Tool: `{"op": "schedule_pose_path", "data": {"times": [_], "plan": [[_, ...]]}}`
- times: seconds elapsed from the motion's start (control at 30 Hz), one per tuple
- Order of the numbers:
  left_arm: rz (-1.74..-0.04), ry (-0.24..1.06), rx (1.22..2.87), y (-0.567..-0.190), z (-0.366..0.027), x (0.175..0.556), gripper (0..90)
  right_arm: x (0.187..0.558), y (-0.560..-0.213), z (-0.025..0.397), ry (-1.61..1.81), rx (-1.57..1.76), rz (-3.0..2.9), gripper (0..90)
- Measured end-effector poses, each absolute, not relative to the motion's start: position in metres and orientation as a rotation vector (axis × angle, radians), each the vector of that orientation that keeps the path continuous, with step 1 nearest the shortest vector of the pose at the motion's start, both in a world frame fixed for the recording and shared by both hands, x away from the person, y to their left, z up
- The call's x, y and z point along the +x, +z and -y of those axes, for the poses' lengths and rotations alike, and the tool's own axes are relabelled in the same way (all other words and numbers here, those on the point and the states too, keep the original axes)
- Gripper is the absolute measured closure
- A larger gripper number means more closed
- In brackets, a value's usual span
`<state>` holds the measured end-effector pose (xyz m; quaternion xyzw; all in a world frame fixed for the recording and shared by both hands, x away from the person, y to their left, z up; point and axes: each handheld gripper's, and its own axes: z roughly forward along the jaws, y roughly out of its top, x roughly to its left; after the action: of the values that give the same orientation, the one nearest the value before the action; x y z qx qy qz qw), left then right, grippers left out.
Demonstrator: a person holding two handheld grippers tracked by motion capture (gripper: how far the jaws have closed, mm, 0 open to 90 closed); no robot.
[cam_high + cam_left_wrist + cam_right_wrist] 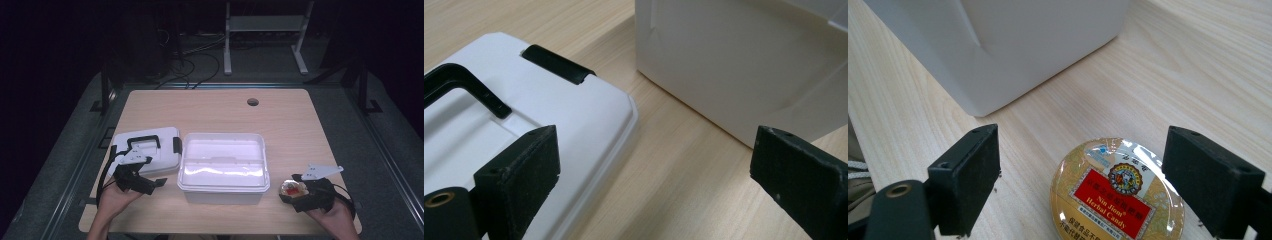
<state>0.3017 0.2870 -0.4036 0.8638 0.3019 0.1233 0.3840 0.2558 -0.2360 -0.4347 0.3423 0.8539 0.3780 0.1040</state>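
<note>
A white open box (223,167) stands in the middle of the wooden table (280,120). Its white lid (146,150) with a black handle (143,140) lies flat to the left of it. My left gripper (159,183) is open near the lid's front edge; in the left gripper view its jaws span the lid's corner (589,115) and the box wall (734,65). A round gold candy tin (1118,197) with a red label lies on the table right of the box. My right gripper (1083,187) is open with its jaws on either side of the tin (292,190).
A round cable hole (252,102) sits near the table's far edge. A white metal frame (265,30) and cables lie on the dark floor beyond the table. Bare wood stretches behind the box.
</note>
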Motion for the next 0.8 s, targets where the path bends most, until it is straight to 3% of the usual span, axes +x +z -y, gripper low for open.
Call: {"op": "schedule_pose_path", "data": {"times": [0.3,0.8], "plan": [[-0.755,0.302,2.206,-0.402,-0.291,0.300,6.0,0.254,-0.434,0.235,1.127,1.012,-2.516,15.0],[-0.618,0.318,2.308,-0.364,-0.286,0.296,6.1,0.256,-0.431,0.237,1.123,1.021,-2.515,15.0]]}}
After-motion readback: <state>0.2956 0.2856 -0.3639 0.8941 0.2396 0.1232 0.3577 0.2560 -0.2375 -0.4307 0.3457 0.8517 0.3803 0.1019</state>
